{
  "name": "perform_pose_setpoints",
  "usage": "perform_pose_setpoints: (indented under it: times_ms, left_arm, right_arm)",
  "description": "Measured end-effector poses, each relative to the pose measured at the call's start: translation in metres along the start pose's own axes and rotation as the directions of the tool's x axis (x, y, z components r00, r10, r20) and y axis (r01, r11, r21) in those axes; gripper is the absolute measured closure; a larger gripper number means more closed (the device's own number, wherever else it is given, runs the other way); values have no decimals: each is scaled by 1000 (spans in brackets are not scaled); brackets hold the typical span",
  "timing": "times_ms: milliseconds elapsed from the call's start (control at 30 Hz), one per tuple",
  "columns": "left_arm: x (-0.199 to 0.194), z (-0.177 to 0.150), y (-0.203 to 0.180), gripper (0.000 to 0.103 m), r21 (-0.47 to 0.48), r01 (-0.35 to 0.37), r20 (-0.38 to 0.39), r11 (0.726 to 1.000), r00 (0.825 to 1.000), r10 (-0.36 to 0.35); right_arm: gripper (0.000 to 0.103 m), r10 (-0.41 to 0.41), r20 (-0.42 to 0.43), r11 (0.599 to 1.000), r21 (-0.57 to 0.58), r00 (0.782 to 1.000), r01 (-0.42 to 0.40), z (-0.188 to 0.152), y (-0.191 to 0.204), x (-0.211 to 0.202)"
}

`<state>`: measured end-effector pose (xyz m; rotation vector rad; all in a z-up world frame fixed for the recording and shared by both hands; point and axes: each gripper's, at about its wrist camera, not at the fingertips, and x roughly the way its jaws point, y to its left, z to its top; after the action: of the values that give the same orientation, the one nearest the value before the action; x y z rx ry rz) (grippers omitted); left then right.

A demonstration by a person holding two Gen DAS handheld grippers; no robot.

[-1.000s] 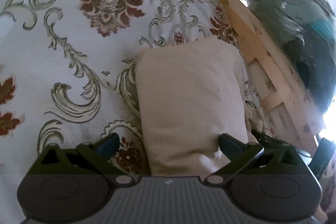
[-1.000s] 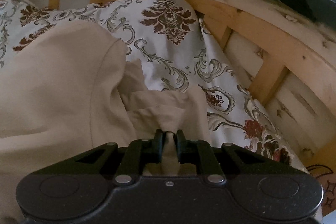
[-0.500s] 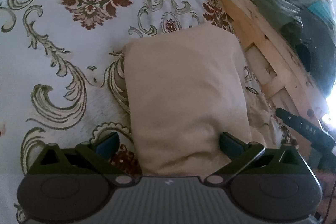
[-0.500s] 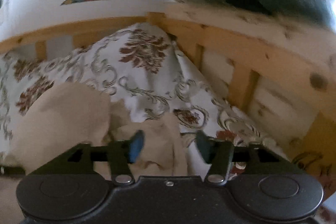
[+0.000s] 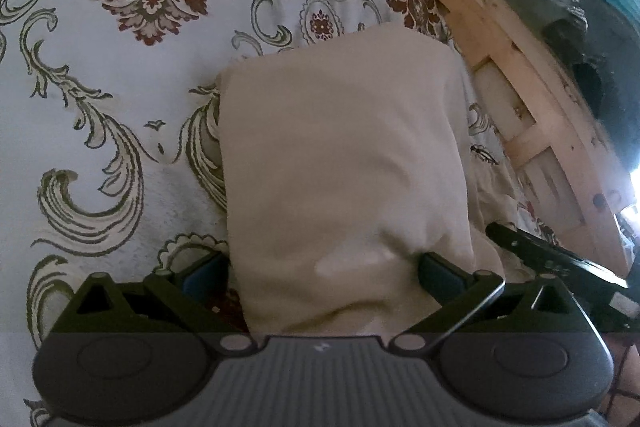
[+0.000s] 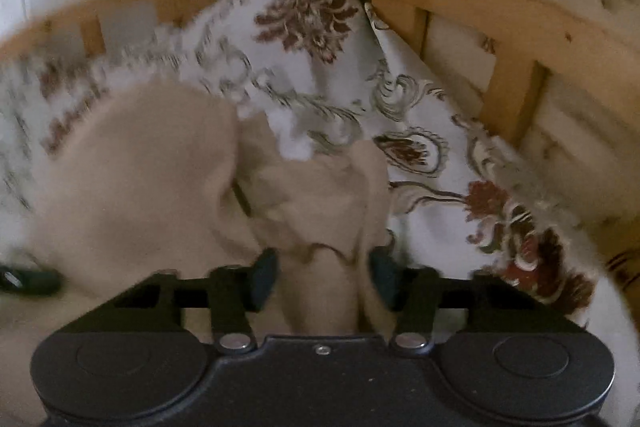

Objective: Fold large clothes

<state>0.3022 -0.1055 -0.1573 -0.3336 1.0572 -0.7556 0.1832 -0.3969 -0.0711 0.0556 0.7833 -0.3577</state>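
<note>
Beige cloth, a folded garment, is seen lying on the patterned bedspread, near the wooden bed rail on the right. The left claw is spread wide across its near edge. The right claw has just been closing partway around a loose bunched fold, not clamped.

Your left gripper points down at the folded beige garment, jaws spread wide across its near edge, pads not pressing. Your right gripper sits at the garment's right side, jaws partly apart and just been closing, loose cloth between them, not pinched.
</note>
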Motion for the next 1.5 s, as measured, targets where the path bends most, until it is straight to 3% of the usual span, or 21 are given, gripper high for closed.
perform_pose_setpoints:
  times_ms: [133,300,467,600,700,933,1000,1067,1167,1233,1367,1500]
  left_arm:
    - [0,2,-5,6,7,15,-15,1000,1000,-15]
    - [-6,0,-8,14,-20,-16,-4,1000,1000,16]
    - [-24,3,-16,38,-22,-45,25,999,999,46]
    - [-50,14,-13,43,-87,-40,6,995,999,41]
    - [-74,20,-11,43,-89,-97,7,991,995,98]
    - [-136,50,3,42,-37,-269,3,962,963,269]
    - [-142,55,11,40,-9,-312,-14,950,950,312]
    - [-135,54,23,37,-6,-334,-37,943,942,333]
    - [-117,39,44,27,-51,-360,-46,931,933,358]
    - [-112,31,48,20,-41,-368,-11,929,930,368]
    - [-106,24,44,13,-18,-385,26,923,922,386]
    - [-101,17,41,9,-1,-402,49,916,915,401]
  right_arm:
    - [77,2,4,1000,24,1000,-2,-3,-2,1]
    - [89,-2,40,1000,15,999,1,-7,5,-7]
    - [96,64,113,998,9,992,-66,-8,16,-33]
    - [96,140,240,989,17,961,-148,-5,21,-65]
    - [97,213,291,974,14,933,-227,-2,30,-76]
    - [97,417,293,886,79,860,-457,16,75,-75]
    - [96,444,278,862,127,852,-491,19,83,-69]
    - [96,439,253,868,129,862,-480,18,91,-58]
    - [90,368,224,928,-26,902,-372,10,107,-41]
    - [87,333,205,943,-97,920,-320,1,111,-31]
    - [82,302,198,953,-93,933,-288,-4,108,-25]
    - [67,279,210,960,-90,937,-266,-8,106,-24]
